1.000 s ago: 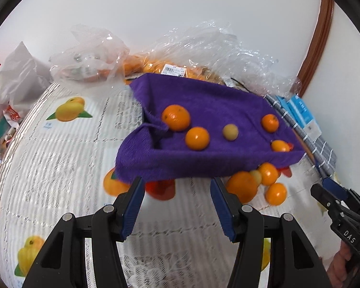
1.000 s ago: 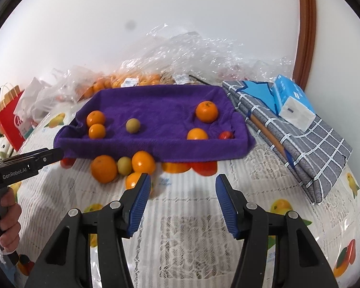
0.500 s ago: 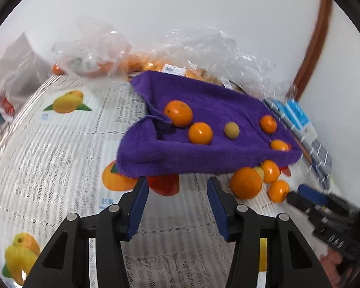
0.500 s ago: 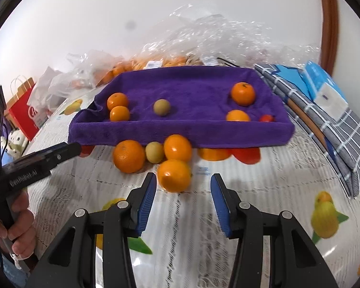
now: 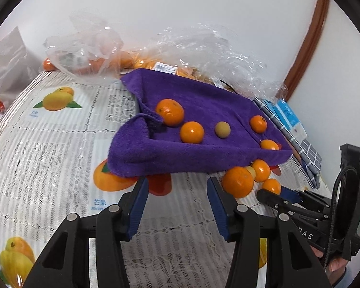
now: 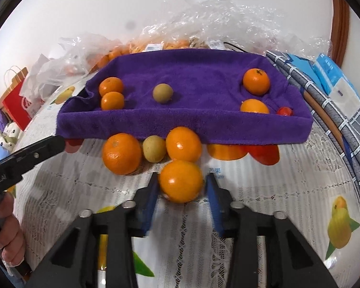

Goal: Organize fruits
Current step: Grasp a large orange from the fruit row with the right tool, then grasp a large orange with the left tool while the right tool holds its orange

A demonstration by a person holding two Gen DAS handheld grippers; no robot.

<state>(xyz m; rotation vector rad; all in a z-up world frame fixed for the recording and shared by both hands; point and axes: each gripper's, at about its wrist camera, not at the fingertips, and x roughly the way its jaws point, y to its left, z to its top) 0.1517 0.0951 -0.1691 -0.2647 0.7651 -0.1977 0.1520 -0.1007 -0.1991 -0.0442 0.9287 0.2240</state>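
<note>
A purple towel-lined tray (image 6: 184,124) (image 5: 204,158) holds several oranges, a greenish-brown round fruit (image 6: 162,93) and a small red fruit (image 6: 285,111). In front of it on the table lie a large orange (image 6: 121,153), a greenish fruit (image 6: 154,152), another orange (image 6: 183,144) and a nearest orange (image 6: 181,181). My right gripper (image 6: 181,187) is open with its blue pads on either side of the nearest orange. My left gripper (image 5: 175,201) is open and empty in front of the tray's near edge.
Clear plastic bags with more oranges (image 5: 91,48) (image 6: 216,16) lie behind the tray. A grey checked cloth with blue boxes (image 6: 328,88) lies to the right. A red paper bag (image 6: 16,100) stands far left. The tablecloth (image 5: 48,144) has printed fruit pictures.
My right gripper has moved forward and its jaws have narrowed around the nearest orange. My left gripper has stayed in front of the tray's edge with little movement.
</note>
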